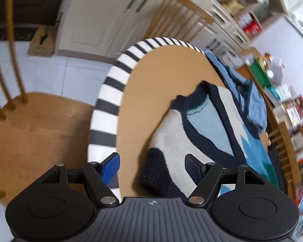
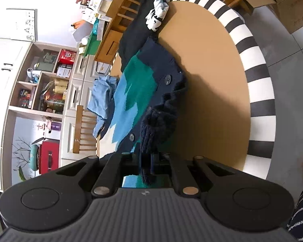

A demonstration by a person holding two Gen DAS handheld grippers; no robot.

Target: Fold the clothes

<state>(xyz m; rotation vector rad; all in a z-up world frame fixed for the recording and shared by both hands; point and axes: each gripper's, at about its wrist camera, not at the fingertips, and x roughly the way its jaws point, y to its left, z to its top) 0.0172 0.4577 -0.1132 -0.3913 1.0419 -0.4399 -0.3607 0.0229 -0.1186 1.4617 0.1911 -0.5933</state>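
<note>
The knitted cardigan (image 2: pixel 139 92) lies spread along the table (image 2: pixel 208 80) straight ahead of your right tool (image 2: pixel 151 161), colour-blocked in navy, green, blue and cream. A bunched navy part of it, probably a sleeve or cuff, runs back into that tool, whose jaws are clenched on the knit. Judge it as thick, soft and fairly heavy for cloth: it will sag and stretch under its own weight, drag on the table instead of sliding, and will not hold a crisp crease. Grip through the ribbed navy trim or a cuff, where the knit is densest, not the loose body panel.

Your left tool (image 1: pixel 151 165) is released, jaws spread wide, hovering over the cream-and-navy end of the cardigan (image 1: pixel 192 133), with a navy cuff just ahead between the fingers.

Only the left view shows the neckline and the cream panel. Only the right view shows the buttons, the green block, the dark garment (image 2: pixel 135 30) beyond with a small white bundle (image 2: pixel 157 14) on it, and the pale blue garment (image 2: pixel 103 94) off to the left.
</note>
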